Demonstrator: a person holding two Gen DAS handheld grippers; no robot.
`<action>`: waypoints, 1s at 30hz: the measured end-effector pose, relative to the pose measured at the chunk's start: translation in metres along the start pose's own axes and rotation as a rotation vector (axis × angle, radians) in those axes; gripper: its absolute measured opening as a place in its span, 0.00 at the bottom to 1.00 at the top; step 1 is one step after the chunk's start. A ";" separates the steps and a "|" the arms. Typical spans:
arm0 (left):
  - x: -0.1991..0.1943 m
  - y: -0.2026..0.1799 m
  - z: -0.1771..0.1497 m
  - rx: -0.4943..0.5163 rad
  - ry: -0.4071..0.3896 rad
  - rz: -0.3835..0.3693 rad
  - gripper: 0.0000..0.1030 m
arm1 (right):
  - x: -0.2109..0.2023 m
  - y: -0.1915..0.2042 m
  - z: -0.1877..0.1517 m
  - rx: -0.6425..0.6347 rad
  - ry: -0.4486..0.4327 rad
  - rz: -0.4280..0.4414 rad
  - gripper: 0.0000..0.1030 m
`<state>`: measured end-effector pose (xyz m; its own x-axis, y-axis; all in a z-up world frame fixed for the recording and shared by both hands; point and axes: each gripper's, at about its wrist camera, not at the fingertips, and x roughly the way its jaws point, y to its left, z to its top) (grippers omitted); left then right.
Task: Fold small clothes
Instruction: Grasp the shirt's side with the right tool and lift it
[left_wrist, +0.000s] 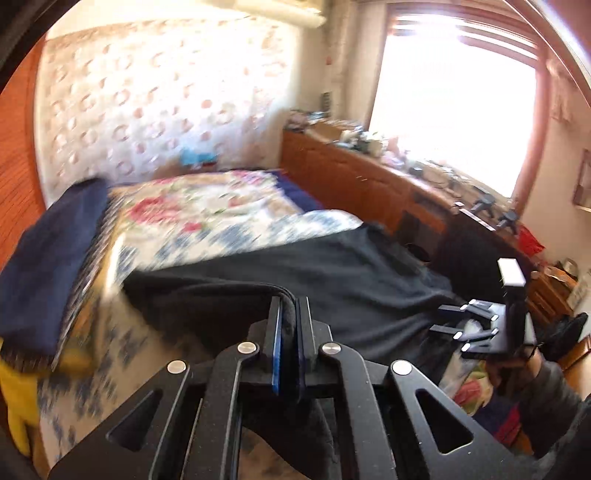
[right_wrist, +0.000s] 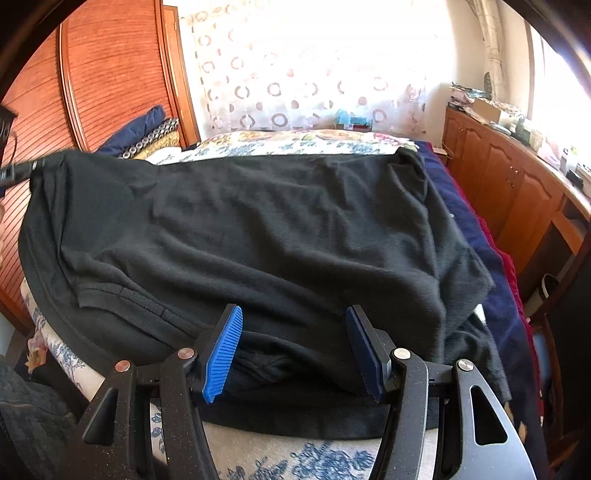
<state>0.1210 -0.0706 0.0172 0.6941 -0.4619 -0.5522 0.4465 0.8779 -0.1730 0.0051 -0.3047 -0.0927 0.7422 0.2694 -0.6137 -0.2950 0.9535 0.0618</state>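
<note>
On the bed (right_wrist: 258, 461), black garment (right_wrist: 258, 229) lies crosswise, left gripper (left_wrist: 289, 332) pinching its edge, right gripper (right_wrist: 293, 347) open.

No text, label, brand, number or sign can be read in either view. The small items on the wooden cabinet top (right_wrist: 517, 129) at the right of the right wrist view are too small and too washed out by window light to show any lettering, and in the left wrist view the same cluttered surface (left_wrist: 369, 140) is blurred. The black garment (right_wrist: 258, 229) across the middle of the frame shows no printed mark or tag, and the patterned curtain (right_wrist: 295, 88) at the top carries only ring shapes.
</note>
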 end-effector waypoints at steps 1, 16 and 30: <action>0.004 -0.008 0.008 0.013 -0.004 -0.018 0.07 | -0.004 -0.002 0.000 0.004 -0.011 -0.008 0.58; 0.075 -0.137 0.095 0.221 0.004 -0.209 0.07 | -0.072 -0.030 -0.010 0.076 -0.150 -0.069 0.58; 0.095 -0.108 0.059 0.192 0.075 -0.165 0.63 | -0.080 -0.039 -0.016 0.101 -0.128 -0.089 0.58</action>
<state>0.1720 -0.2169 0.0320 0.5624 -0.5799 -0.5894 0.6540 0.7481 -0.1120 -0.0523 -0.3651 -0.0590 0.8349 0.1924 -0.5157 -0.1678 0.9813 0.0944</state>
